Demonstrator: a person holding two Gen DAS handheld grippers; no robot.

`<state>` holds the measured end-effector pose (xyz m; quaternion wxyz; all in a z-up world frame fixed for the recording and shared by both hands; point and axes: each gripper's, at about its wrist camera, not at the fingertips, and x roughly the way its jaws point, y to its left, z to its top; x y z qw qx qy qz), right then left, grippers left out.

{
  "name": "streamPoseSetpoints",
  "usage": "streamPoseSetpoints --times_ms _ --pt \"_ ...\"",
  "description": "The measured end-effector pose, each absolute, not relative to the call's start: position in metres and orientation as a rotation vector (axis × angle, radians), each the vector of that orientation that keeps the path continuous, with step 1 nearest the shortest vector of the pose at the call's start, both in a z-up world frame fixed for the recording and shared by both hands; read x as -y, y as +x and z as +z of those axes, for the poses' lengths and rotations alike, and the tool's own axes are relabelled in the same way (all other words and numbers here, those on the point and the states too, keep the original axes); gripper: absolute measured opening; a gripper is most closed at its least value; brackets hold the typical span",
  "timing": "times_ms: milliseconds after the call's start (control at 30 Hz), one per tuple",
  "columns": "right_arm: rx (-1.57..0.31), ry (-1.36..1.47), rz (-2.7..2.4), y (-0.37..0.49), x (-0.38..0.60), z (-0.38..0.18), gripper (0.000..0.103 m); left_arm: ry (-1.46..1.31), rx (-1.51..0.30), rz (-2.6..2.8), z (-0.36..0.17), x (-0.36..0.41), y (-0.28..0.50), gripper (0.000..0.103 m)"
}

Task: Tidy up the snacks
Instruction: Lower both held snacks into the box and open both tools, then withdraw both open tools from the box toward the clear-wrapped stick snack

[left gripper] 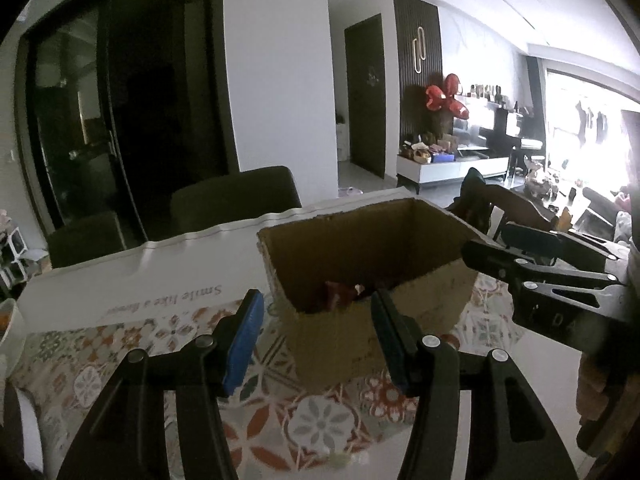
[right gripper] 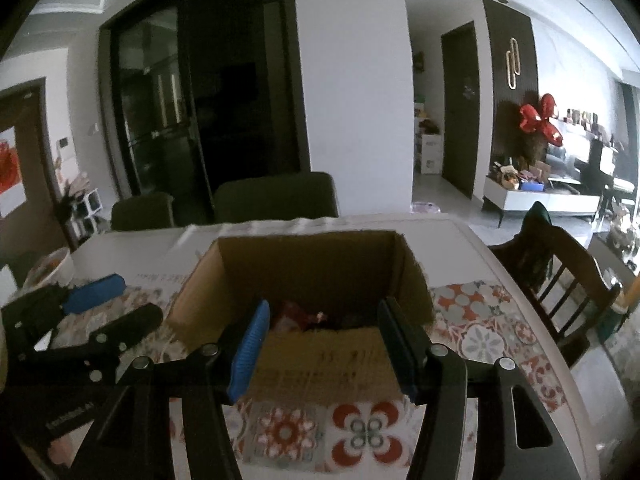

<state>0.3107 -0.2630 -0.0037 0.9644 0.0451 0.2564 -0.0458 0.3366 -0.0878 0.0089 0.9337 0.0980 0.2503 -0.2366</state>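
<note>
An open cardboard box (left gripper: 344,328) stands on the patterned tablecloth; it also shows in the right wrist view (right gripper: 320,364). Red snack packets (left gripper: 342,294) lie inside it, also seen in the right wrist view (right gripper: 300,318). My left gripper (left gripper: 318,320) is open and empty, just in front of the box's near left corner. My right gripper (right gripper: 320,340) is open and empty, in front of the box's near wall. The right gripper also shows in the left wrist view (left gripper: 508,252), beside the box's right wall. The left gripper shows in the right wrist view (right gripper: 116,300), left of the box.
A white box lid with script lettering (left gripper: 160,292) lies left of and behind the cardboard box. Dark chairs (right gripper: 276,196) stand at the table's far side, a wooden chair (right gripper: 560,272) at its right. A bowl (left gripper: 8,320) sits at the far left.
</note>
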Motion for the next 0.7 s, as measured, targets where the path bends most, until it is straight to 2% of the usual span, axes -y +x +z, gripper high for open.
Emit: streamPoseSetpoints --times_ms 367,700 --pt "-0.535 0.037 -0.054 0.266 0.236 -0.013 0.057 0.253 -0.472 -0.383 -0.006 0.057 0.282 0.055" --pt "-0.576 -0.018 -0.021 0.23 0.221 -0.035 0.057 0.255 -0.513 -0.404 -0.03 0.046 0.233 0.055"
